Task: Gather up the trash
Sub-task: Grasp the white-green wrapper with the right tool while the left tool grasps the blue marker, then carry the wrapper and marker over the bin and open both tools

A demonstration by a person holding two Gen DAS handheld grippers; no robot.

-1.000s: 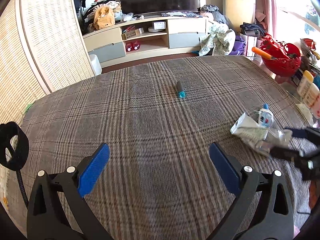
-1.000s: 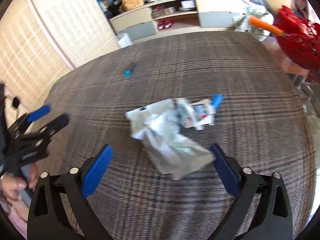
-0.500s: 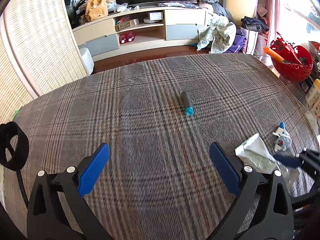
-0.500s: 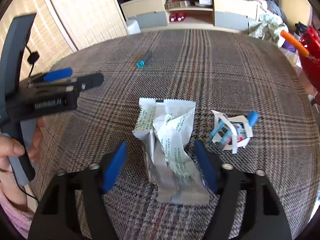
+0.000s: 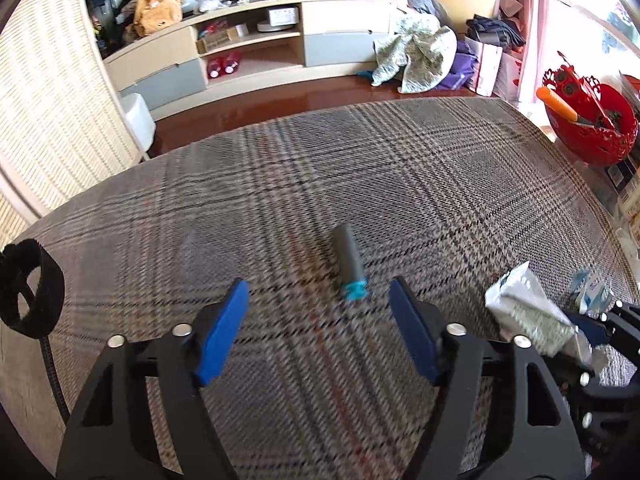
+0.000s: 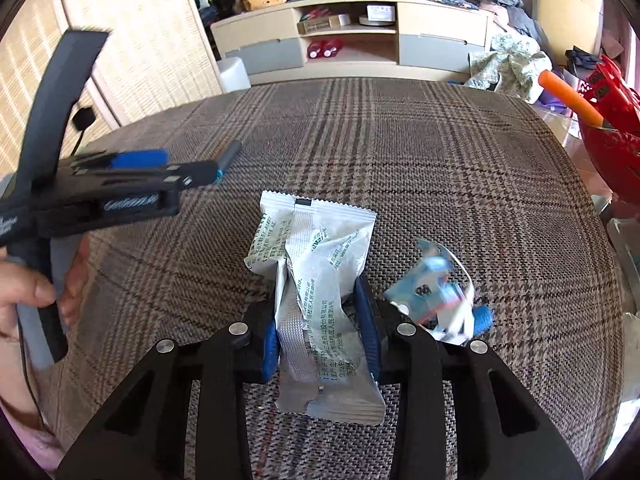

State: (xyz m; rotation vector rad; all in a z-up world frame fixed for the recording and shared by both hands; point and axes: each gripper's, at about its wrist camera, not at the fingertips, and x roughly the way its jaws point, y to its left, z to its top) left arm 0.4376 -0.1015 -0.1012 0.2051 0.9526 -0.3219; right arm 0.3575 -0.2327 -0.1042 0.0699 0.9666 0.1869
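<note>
On the plaid cloth [image 6: 440,152], our right gripper [image 6: 320,320] pinches a silver wrapper [image 6: 320,280] between its blue pads, while our left gripper [image 5: 318,316] hangs open just short of a grey marker [image 5: 349,262].

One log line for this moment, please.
right tongs: shut on wrapper | left tongs: open, near marker | crumpled packet: on plaid cloth
</note>
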